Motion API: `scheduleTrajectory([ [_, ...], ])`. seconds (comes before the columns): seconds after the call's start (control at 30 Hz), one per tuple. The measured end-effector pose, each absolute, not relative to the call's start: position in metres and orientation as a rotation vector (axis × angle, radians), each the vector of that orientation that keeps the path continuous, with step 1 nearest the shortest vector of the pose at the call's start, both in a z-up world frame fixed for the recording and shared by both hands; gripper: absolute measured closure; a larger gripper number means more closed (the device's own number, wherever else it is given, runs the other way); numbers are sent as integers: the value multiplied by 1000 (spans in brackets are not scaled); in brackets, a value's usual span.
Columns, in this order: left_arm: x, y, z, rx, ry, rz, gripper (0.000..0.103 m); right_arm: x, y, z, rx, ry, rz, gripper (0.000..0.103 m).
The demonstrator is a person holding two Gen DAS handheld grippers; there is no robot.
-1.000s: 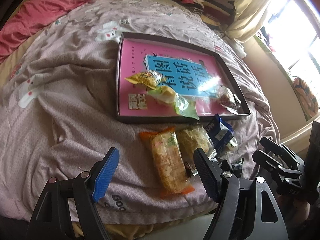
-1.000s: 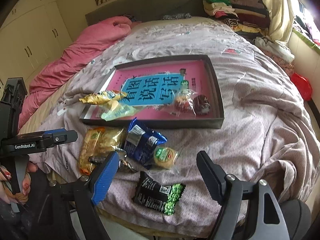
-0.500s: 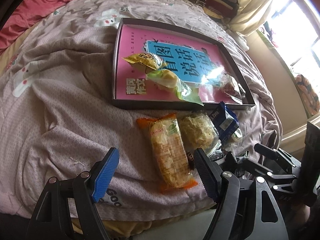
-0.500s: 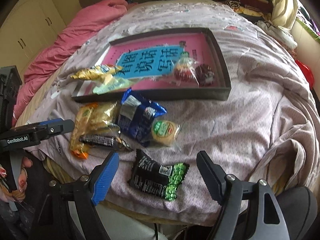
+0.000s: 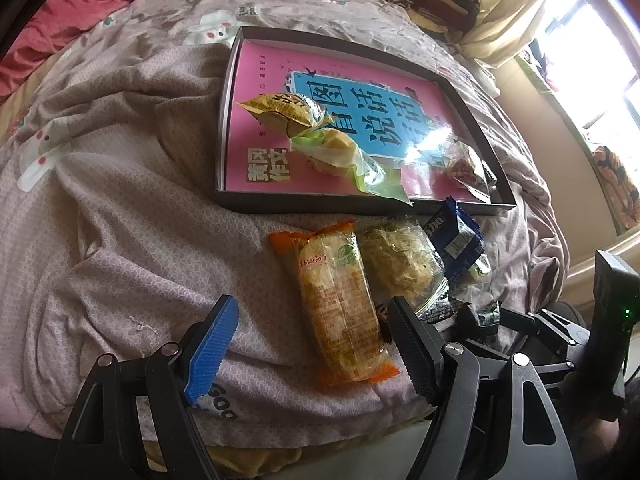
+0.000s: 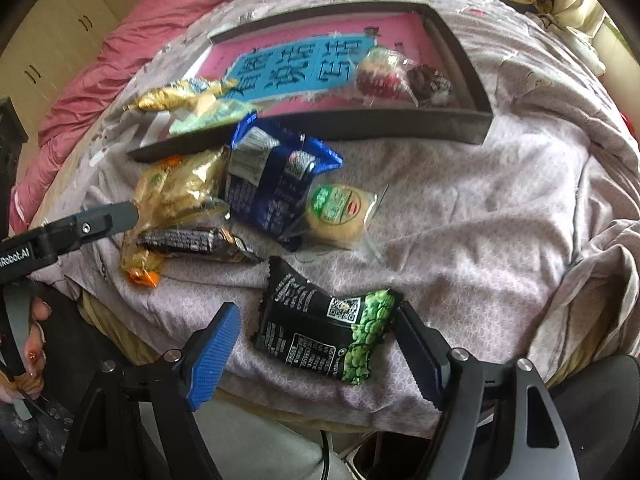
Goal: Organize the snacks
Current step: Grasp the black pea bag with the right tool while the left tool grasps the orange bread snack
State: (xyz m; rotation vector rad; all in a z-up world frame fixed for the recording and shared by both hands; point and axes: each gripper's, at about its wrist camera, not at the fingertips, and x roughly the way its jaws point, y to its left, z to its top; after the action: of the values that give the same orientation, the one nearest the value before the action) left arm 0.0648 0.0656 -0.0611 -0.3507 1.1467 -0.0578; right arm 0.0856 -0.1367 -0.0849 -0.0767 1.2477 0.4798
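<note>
So I've got both tongs out over the bed [image 5: 120, 208], which has a wrinkled lilac quilt on it. My right tongs [image 6: 316, 356] are spread around the black-and-green snack packet [image 6: 324, 336] lying near the bed's front edge; the jaws have just been closing in a bit, packet between them, the blue pad clear of it and the black pad right at its green end, though I can't tell whether it touches. My left tongs [image 5: 312, 352] are wide open with nothing gripped, hanging over the long orange-ended cake packet [image 5: 340, 304], which lies closer to the black pad. In the left view, at about 1 o'clock from that cake is a clear-wrapped crumbly pastry [image 5: 404, 264], and past it a blue packet [image 5: 456, 240] up against the tray. The dark tray [image 5: 224, 120] with the pink-and-blue book cover inside sits at 12 o'clock, further up the bed. In it there's a gold-wrapped snack [image 5: 284, 112] and a green-wrapped one [image 5: 340, 156] touching each other on the left side, plus a clear-wrapped reddish one [image 5: 464, 164] at the right corner. From the right view I also see a round cake with a green label [image 6: 340, 212] just beside the blue packet, and a thin dark bar [image 6: 196, 240] at 11 o'clock from the black-and-green packet. A pink duvet [image 6: 132, 40] is bunched way up at 10 o'clock.
</note>
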Motion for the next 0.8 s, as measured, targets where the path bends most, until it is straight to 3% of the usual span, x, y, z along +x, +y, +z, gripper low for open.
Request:
scheduleTrajectory([
  [0.2,70,63,-68,-342,1160,-35,25,87,-131,-94,-99,1259,475,29],
  [0.47,83,53,-79,-319,1209,-2,25,88,-123,-94,-150,1211,502,46],
  [0.8,92,45,-89,-304,1224,7,30,94,-139,-83,-74,1173,492,49],
])
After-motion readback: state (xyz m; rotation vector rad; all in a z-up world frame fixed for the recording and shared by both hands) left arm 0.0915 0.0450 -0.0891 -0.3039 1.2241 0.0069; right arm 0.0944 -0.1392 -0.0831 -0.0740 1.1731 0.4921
